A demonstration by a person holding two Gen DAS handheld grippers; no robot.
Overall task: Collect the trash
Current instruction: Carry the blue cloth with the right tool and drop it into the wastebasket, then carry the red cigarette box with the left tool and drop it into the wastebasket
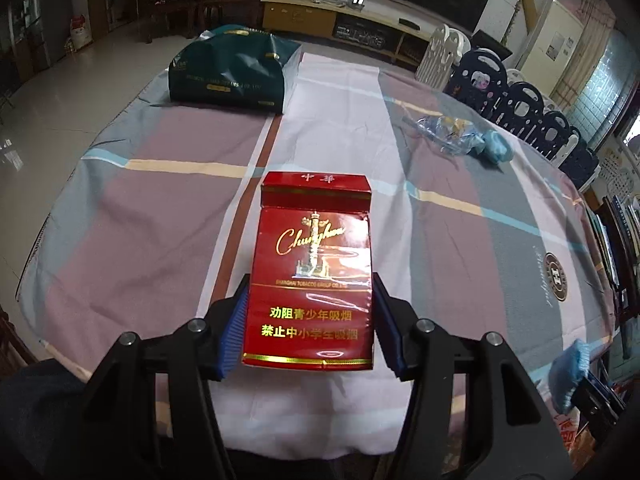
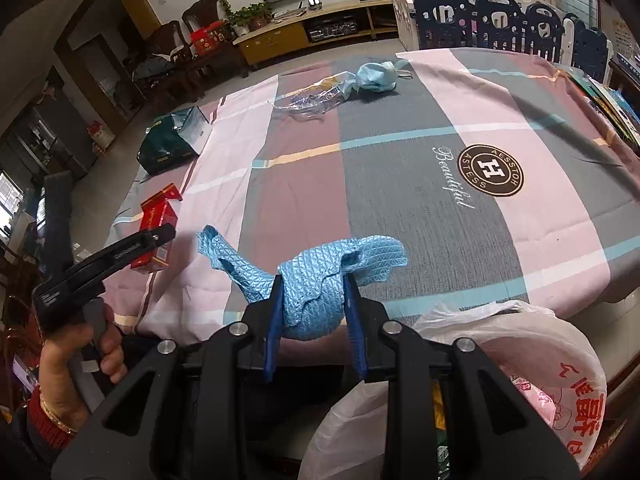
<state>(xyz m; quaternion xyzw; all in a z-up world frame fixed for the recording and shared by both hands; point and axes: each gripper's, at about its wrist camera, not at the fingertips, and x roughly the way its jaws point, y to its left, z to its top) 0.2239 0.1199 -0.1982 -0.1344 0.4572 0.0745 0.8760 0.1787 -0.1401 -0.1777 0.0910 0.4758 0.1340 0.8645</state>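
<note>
Covering the table, a pink, grey and mauve checked cloth [image 1: 168, 184] runs back toward a low wooden media cabinet [image 2: 280, 38] and a row of dark blue and white plastic fence panels [image 2: 500, 20]; the fisheye edges go dark, and the room's far corners are hard to make out. Small print on the red cigarette pack with gold lettering [image 1: 314, 268] is partly blurred, and its lower sides are hidden behind blue pads. What lies inside the white plastic bag with red print [image 2: 532, 364], cut off at the right wrist view's lower edge, cannot be told.

Clamped on that pack's two sides is the left gripper [image 1: 310, 324], holding it upright above the cloth. The right gripper [image 2: 312, 320] is pinched on a crumpled light blue quilted cloth [image 2: 316, 284], whose loose ends spill past both fingers, just beside the white bag's rim.

Farther off on the table lie a dark green paper gift bag with gold print [image 1: 228, 70], tipped on its side, and a crushed clear plastic wrapper [image 1: 444, 130] touching another bunched light blue cloth [image 1: 494, 148]. A person's hand [image 2: 80, 356] grips the left tool's handle.
</note>
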